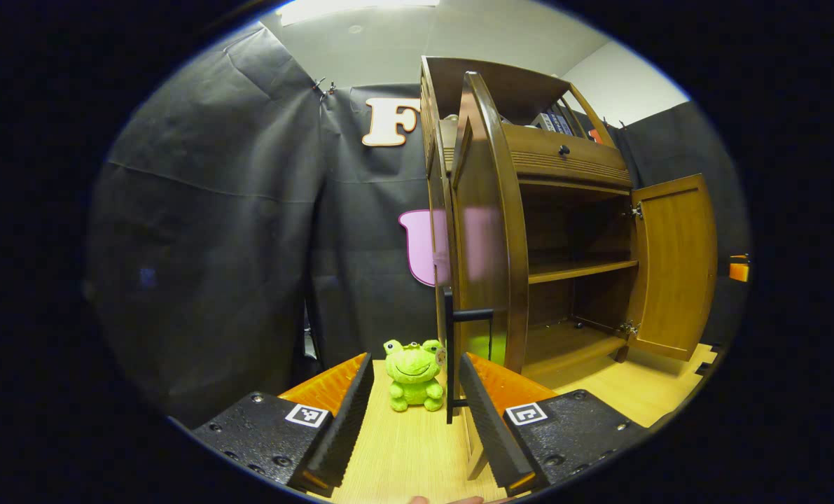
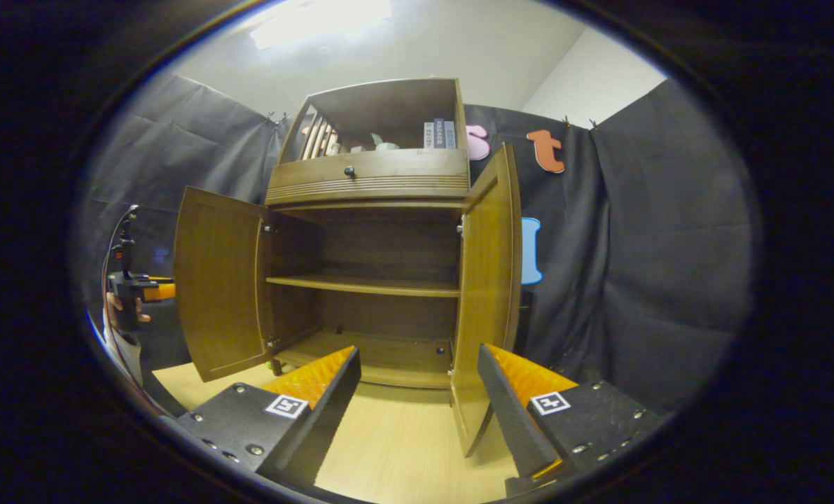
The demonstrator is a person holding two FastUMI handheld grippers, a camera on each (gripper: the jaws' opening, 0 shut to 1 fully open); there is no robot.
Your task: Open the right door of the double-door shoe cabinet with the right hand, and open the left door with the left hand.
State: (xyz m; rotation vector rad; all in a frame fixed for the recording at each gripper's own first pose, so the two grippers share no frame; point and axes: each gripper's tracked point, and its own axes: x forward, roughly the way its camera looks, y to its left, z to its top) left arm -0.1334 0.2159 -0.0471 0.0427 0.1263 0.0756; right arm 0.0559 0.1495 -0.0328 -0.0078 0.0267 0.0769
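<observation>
The brown wooden shoe cabinet (image 2: 367, 185) stands with both doors swung out. In the right gripper view the left door (image 2: 220, 280) and the right door (image 2: 487, 280) flank two bare shelves. My right gripper (image 2: 418, 357) is open, and the right door's lower edge stands between its fingers, untouched. In the left gripper view the left door (image 1: 487, 231) is edge-on, and its black handle (image 1: 452, 350) sits just inside the right finger of my open left gripper (image 1: 417, 392). The right door (image 1: 672, 266) hangs open farther off. The left gripper (image 2: 133, 287), held by a hand, is left of the left door.
A green frog plush (image 1: 413, 374) sits on the light wooden floor (image 1: 402, 455) just left of the left door. Above the doors are a drawer with a dark knob (image 2: 349, 171) and an open shelf with books (image 2: 439, 134). Black cloth walls surround the cabinet.
</observation>
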